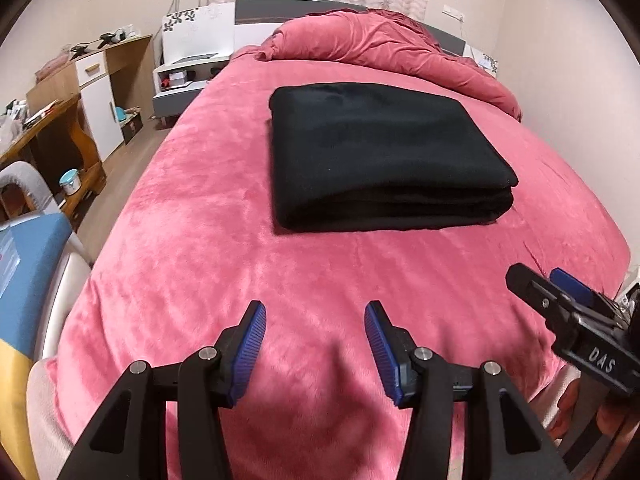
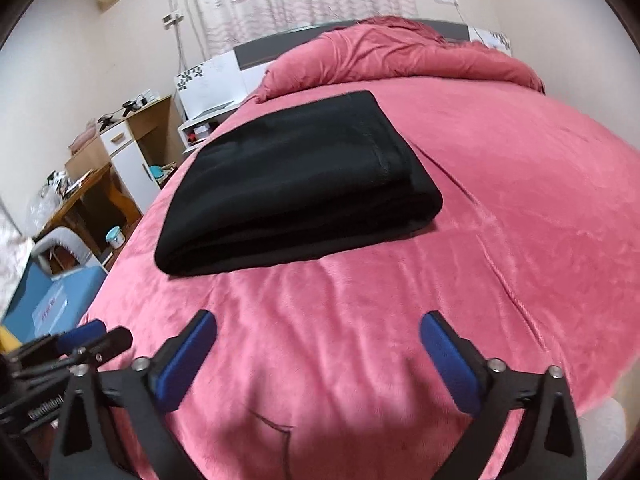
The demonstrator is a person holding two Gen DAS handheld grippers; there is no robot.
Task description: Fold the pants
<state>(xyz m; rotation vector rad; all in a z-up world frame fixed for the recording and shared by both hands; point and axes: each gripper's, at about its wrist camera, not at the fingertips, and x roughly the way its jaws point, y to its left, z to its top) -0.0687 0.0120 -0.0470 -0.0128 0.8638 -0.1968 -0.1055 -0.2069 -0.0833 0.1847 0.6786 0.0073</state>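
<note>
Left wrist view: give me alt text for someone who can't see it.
Black pants lie folded into a neat rectangular stack on a pink plush bedspread, untouched. The left gripper hangs open above the bedspread short of the stack, and the right gripper enters at the right edge. A rumpled pink duvet lies behind.

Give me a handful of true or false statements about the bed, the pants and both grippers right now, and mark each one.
1. The black pants lie folded in a stacked rectangle on the pink bed. True.
2. The left gripper is clamped on the pants. False: it is open, apart from them.
3. The right gripper is open and holds nothing. True.
4. The pants hang over the bed's edge. False: they rest fully on the bed.
5. A bunched pink duvet lies beyond the pants. True.
</note>
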